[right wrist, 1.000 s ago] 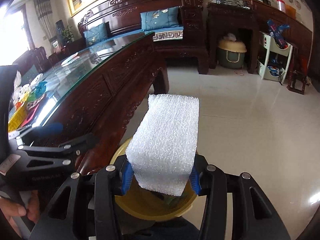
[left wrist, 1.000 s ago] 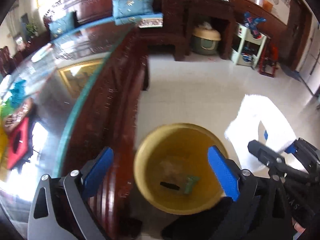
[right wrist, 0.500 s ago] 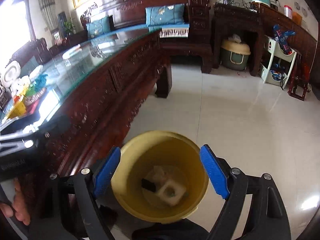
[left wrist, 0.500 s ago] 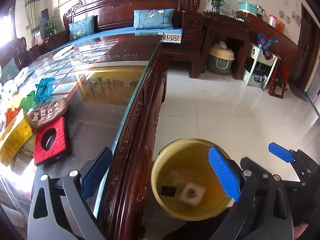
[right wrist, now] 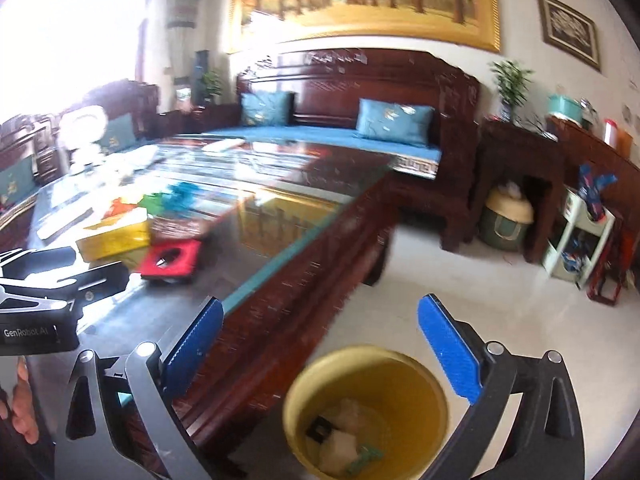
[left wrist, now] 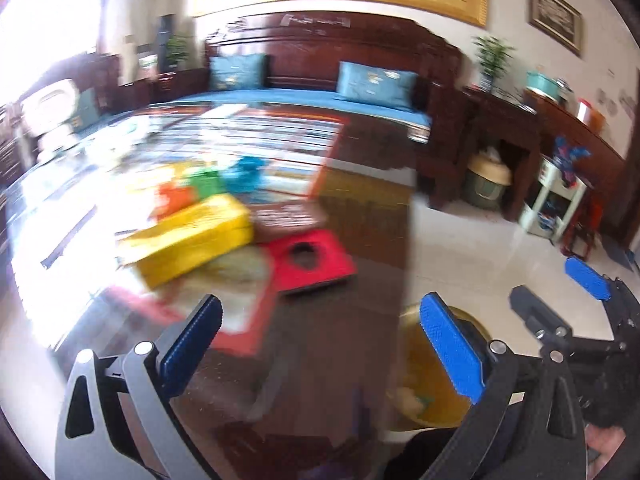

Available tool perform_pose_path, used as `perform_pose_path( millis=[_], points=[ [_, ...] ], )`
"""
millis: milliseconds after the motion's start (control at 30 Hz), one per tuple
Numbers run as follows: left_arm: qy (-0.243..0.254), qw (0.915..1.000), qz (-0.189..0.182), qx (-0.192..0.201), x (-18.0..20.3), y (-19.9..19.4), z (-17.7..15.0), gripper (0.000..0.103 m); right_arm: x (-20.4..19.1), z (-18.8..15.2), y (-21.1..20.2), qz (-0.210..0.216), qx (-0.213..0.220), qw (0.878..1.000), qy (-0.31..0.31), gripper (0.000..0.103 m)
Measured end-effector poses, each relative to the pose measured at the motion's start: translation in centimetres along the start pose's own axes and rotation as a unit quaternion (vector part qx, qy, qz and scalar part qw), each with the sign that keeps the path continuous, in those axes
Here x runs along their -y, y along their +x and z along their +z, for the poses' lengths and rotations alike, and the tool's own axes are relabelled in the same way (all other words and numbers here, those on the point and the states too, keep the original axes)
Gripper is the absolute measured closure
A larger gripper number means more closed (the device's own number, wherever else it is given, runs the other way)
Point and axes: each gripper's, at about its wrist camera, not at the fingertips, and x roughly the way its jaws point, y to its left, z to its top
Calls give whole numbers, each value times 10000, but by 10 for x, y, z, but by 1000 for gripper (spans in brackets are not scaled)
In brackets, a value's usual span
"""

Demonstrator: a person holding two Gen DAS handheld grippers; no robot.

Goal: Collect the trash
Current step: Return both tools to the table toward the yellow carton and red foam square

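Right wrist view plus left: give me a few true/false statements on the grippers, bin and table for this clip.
1. The right gripper is open and empty. True.
2. The yellow bin stands on the table. False: it stands on the floor beside the table.
3. The bin holds white foam. True.
4. The left gripper is shut on the red box. False: it is open; the red box lies on the table.
5. A yellow box lies beside the red one. True.
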Motion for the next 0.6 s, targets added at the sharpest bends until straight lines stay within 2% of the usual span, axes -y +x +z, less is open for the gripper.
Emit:
perform_pose_path(
  millis=[233,400,600],
  points=[
    [-482,9975,496,168,-77,-29,-6,4,-63,15,-4,68,201,9991,-378,8],
    [-741,9946,710,179,-111,-39,-14,4,-90,19,-7,225,224,9984,-474,8],
    [-709,9936,854,199,-131,-36,-15,4,-110,20,-11,441,236,9973,-544,8]
  ],
)
